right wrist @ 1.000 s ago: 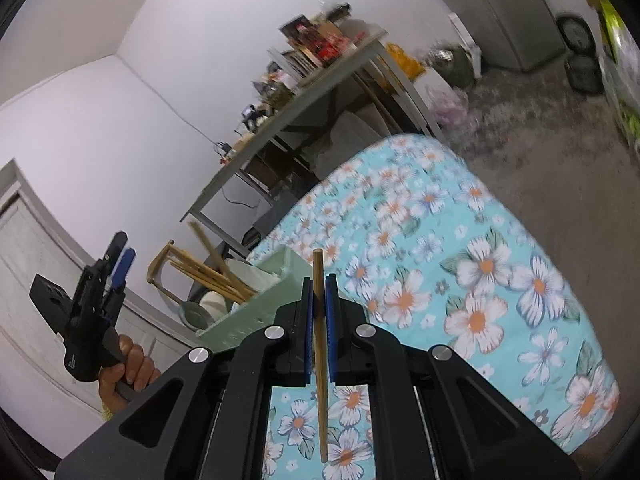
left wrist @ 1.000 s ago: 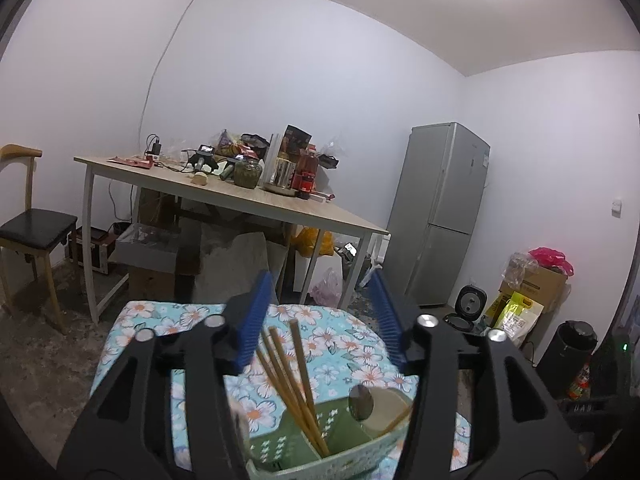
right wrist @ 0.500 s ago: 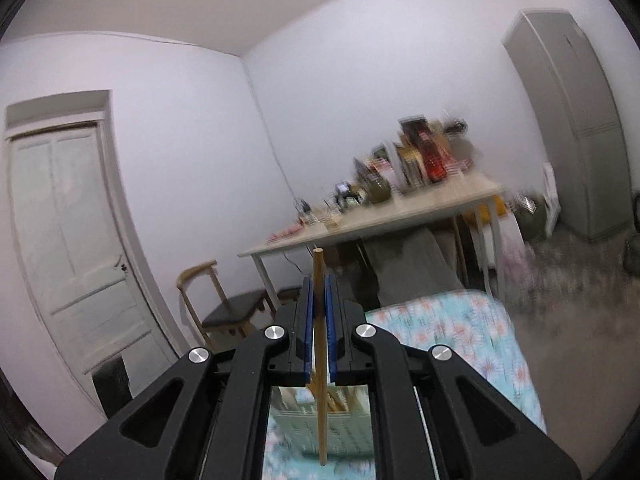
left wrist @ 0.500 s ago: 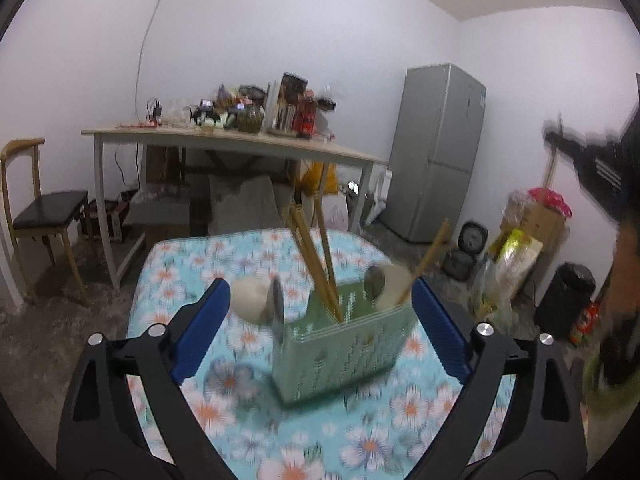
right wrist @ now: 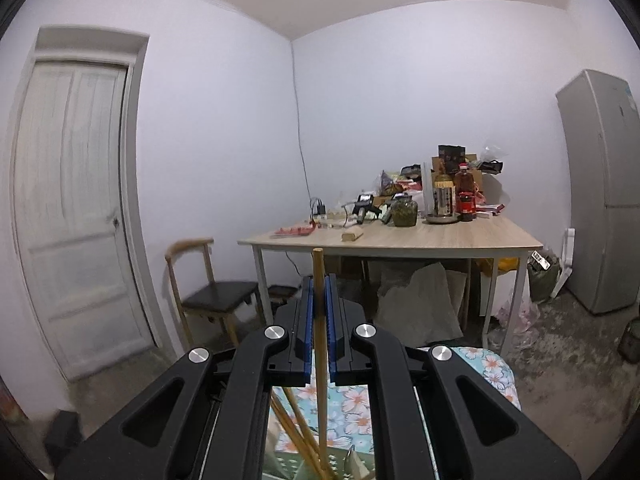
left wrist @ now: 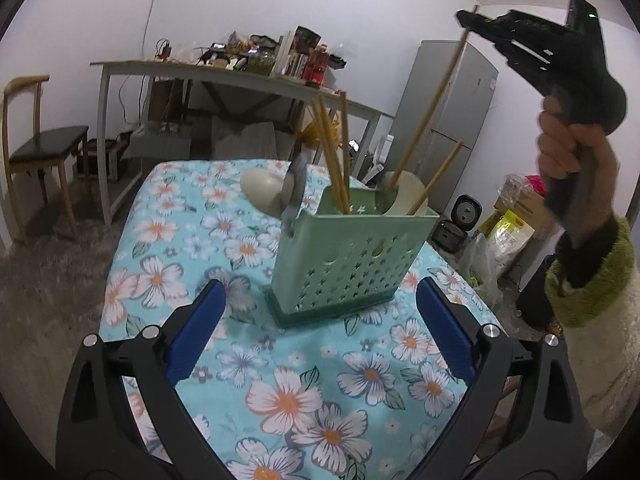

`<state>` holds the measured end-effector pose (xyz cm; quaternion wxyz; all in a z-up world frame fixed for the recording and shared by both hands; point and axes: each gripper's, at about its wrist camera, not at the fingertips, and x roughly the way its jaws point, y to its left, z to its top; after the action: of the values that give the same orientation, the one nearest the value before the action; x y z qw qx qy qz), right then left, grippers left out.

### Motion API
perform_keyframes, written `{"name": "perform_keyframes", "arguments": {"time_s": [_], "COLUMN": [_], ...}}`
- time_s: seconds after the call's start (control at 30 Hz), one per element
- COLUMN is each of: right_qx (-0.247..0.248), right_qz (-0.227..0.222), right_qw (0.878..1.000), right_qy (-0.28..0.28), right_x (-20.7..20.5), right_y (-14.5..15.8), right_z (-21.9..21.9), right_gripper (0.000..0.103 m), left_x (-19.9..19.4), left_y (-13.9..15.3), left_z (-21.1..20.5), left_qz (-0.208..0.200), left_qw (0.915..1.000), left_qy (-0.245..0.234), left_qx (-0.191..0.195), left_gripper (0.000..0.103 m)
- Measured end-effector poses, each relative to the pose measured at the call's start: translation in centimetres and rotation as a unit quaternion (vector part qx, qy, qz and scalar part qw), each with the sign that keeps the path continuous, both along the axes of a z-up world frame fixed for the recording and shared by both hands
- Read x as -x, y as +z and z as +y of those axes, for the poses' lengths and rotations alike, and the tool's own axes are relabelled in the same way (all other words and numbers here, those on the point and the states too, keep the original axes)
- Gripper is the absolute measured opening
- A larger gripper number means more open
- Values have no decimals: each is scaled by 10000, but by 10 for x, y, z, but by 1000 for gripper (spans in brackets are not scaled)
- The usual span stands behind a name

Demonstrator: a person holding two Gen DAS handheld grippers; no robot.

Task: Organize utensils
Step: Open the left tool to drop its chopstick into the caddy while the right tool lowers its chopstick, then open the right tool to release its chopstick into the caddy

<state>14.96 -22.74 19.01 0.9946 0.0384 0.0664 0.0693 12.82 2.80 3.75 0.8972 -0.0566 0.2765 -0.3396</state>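
A green perforated utensil holder point(left wrist: 352, 256) stands on the floral tablecloth point(left wrist: 280, 380). It holds several wooden chopsticks point(left wrist: 334, 160), a grey spoon point(left wrist: 294, 188) and pale ladles. My left gripper point(left wrist: 320, 328) is open and empty, just in front of the holder. My right gripper point(right wrist: 319, 312) is shut on one wooden chopstick point(right wrist: 319, 332), held upright above the holder. In the left wrist view that chopstick point(left wrist: 432, 96) slants down with its lower end inside the holder's right compartment, and the right gripper point(left wrist: 472, 20) is high at the upper right.
A wooden table point(right wrist: 400, 236) cluttered with bottles and jars stands behind. A chair point(left wrist: 40, 152) stands at the left, a grey fridge point(left wrist: 452, 120) at the right. Bags and a black bin point(left wrist: 532, 304) stand on the floor. A white door point(right wrist: 72, 208) is at the left.
My left gripper has backed away from the holder and opened wider. My right gripper has swung over the holder and brought the chopstick's lower end down into it.
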Motion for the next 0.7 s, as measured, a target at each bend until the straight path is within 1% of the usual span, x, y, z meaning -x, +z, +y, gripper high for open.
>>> {"name": "perform_keyframes", "arguments": {"time_s": [0.07, 0.2, 0.27, 0.33, 0.37, 0.4, 0.43, 0.47, 0.53, 0.6, 0.7], "right_qx": [281, 686, 804, 916, 916, 862, 808, 681, 453, 242, -46], "right_qz": [113, 382, 590, 771, 818, 840, 829, 781, 696, 620, 566], "right_qw": [9995, 9968, 9950, 9927, 9923, 9926, 9931, 9944, 9963, 9974, 9978], "right_qy": [-51, -122, -79, -149, -142, -171, -202, -226, -211, -262, -328], "right_x": [-14, -29, -35, -37, -36, -32, -28, -20, -5, 12, 41], "right_y": [-13, -36, -48, -57, -59, -59, -58, -55, -50, -45, -45], "right_z": [11, 27, 32, 35, 34, 31, 30, 25, 16, 7, -4], "right_gripper": [6, 6, 6, 8, 11, 19, 26, 35, 39, 46, 51], "left_x": [-1, -8, -10, -11, -11, -11, -10, -9, -7, -6, -3], "left_y": [-3, -5, -5, -7, -8, -8, -8, -8, -7, -5, -2], "left_z": [3, 9, 8, 8, 7, 6, 5, 4, 3, 1, -2], "left_qz": [22, 57, 100, 137, 137, 133, 124, 115, 99, 83, 80], "left_qw": [10000, 9999, 9998, 9998, 9998, 9998, 9998, 9999, 9999, 9999, 9998], "left_qy": [43, 120, 144, 138, 137, 138, 132, 127, 122, 128, 152], "left_qx": [4, 32, 37, 48, 35, 23, 11, 5, 0, -12, -23], "left_gripper": [92, 92, 92, 92, 92, 92, 92, 92, 92, 92, 93]}}
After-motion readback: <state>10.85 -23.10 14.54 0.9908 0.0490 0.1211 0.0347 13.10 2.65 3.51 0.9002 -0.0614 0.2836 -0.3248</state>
